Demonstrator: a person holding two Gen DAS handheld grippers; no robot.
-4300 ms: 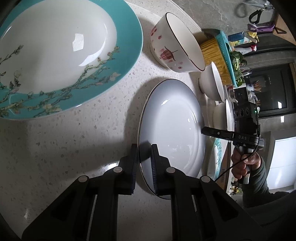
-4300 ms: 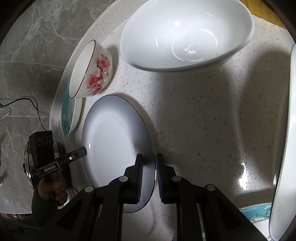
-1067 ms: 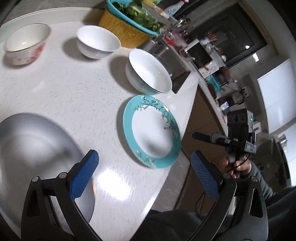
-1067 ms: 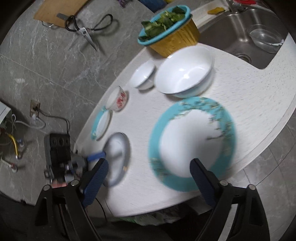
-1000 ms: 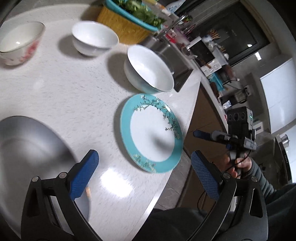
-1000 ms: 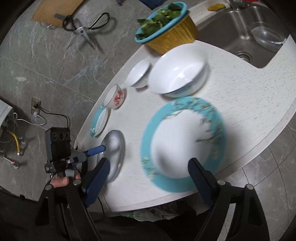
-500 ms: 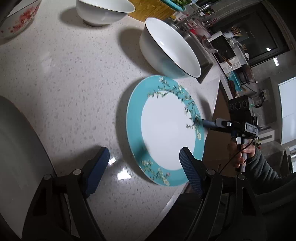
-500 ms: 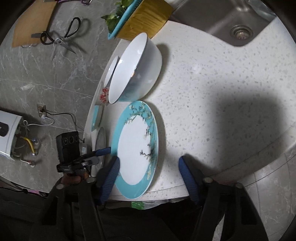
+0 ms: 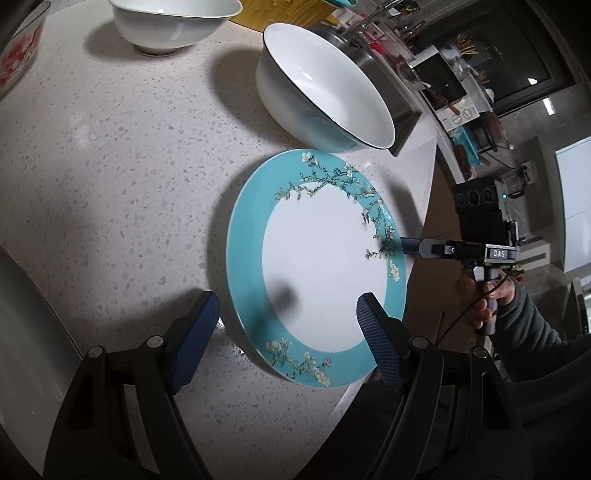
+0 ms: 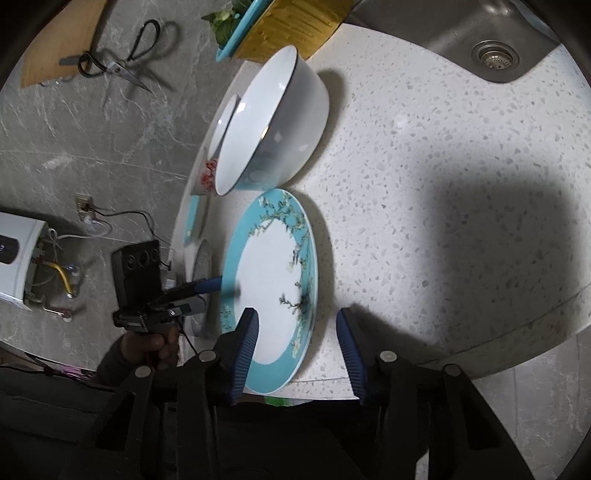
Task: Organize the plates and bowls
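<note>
A large teal-rimmed plate (image 9: pixel 317 266) with blossom sprigs lies flat near the counter's front edge. My left gripper (image 9: pixel 286 332) is open and straddles the plate's near-left rim, one finger on the counter side and one over the white centre. From the opposite side my right gripper (image 10: pixel 297 347) straddles the other rim of the teal plate (image 10: pixel 273 280). Its jaws are closing, and the pads are still clear of the plate. In each view the other gripper shows at the far rim: the right gripper (image 9: pixel 406 245) and the left gripper (image 10: pixel 210 284).
A large white bowl (image 9: pixel 325 85) stands just behind the plate, with a small white bowl (image 9: pixel 173 22) and a red-flowered bowl (image 9: pixel 18 55) further back. A grey plate (image 9: pixel 22 325) lies at the left. A small teal plate (image 10: pixel 192 218), a sink (image 10: pixel 495 55) and a basket of greens (image 10: pixel 288 26) lie beyond.
Both grippers have let go of the grey plate, which stays on the counter. They have dropped to opposite rims of the teal plate, and both pairs of jaws have narrowed.
</note>
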